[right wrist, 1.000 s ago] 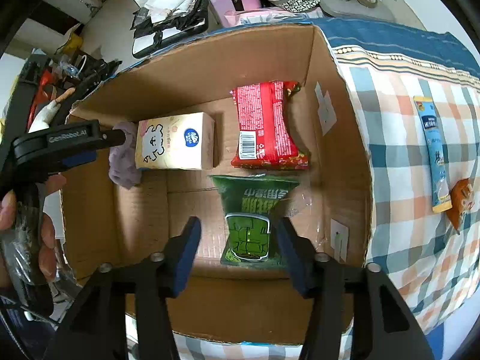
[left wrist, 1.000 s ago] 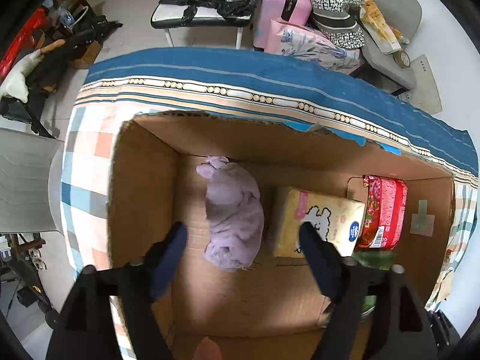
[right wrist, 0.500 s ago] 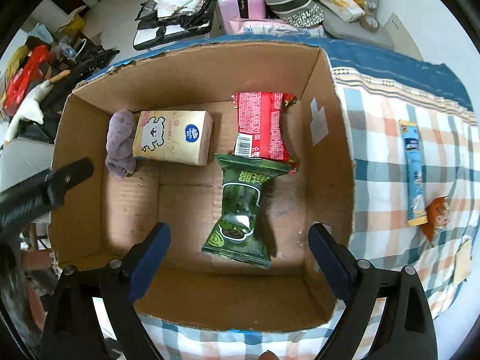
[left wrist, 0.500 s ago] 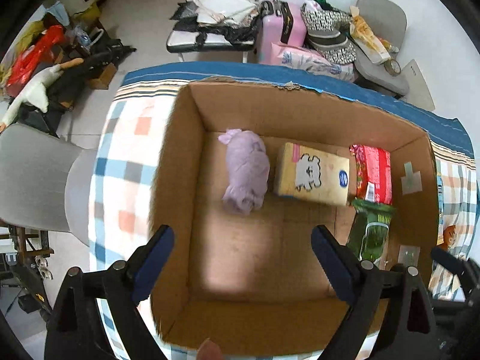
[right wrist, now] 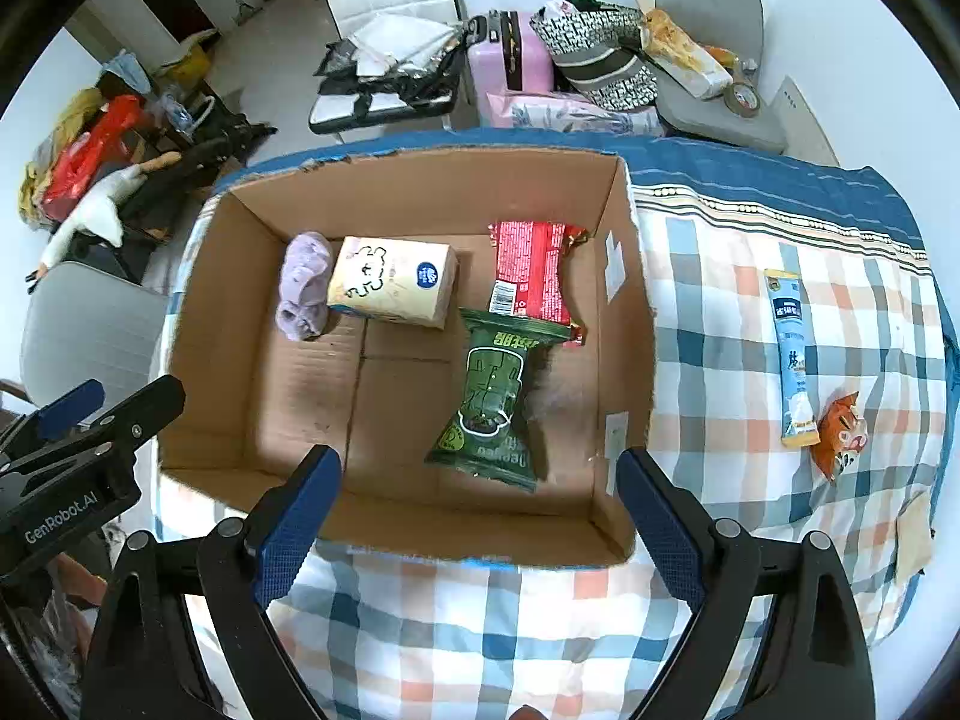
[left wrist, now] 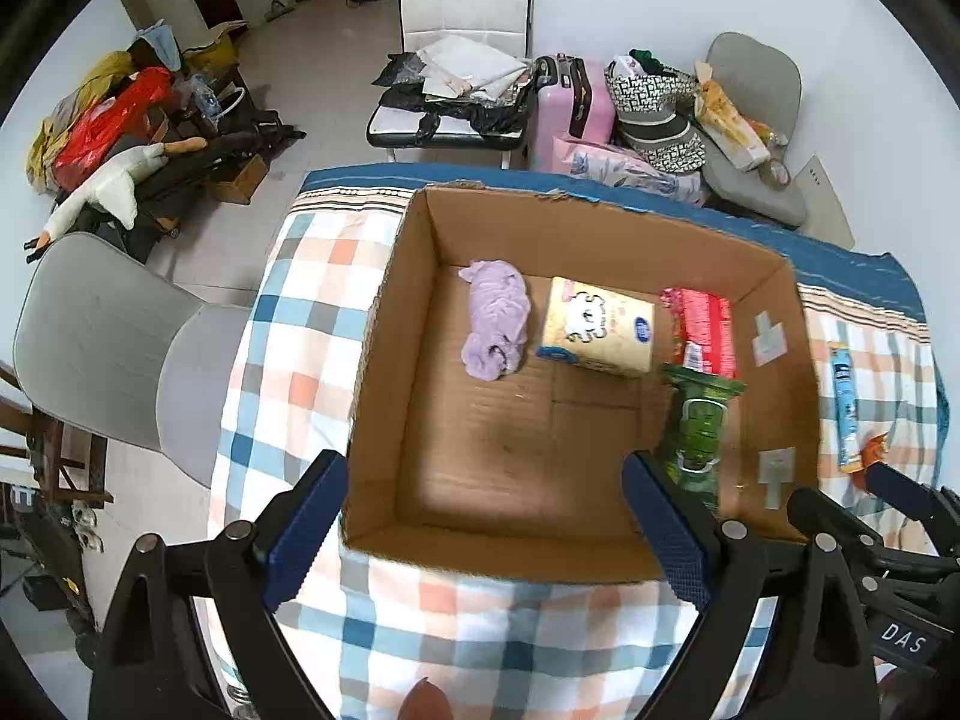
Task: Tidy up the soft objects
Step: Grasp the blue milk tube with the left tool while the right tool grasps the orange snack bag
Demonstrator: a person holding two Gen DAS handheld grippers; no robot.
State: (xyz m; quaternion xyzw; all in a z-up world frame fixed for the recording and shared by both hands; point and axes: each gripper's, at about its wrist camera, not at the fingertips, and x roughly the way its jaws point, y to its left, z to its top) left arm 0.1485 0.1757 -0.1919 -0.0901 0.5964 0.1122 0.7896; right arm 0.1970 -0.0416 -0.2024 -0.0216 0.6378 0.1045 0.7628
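Both the left gripper [left wrist: 483, 519] and right gripper [right wrist: 477, 516] hang released above the cardboard box [right wrist: 624, 324]. Only the right view shows the whole orange packet [right wrist: 840, 432] beside the blue sachet [right wrist: 792, 354].

"GenRobot.AI" is being shown in white letters on the black body of the left gripper [right wrist: 78, 420], at the right wrist view's left edge. "DAS" is being displayed on the right gripper [left wrist: 900, 639]. Print on the packets cannot be read.
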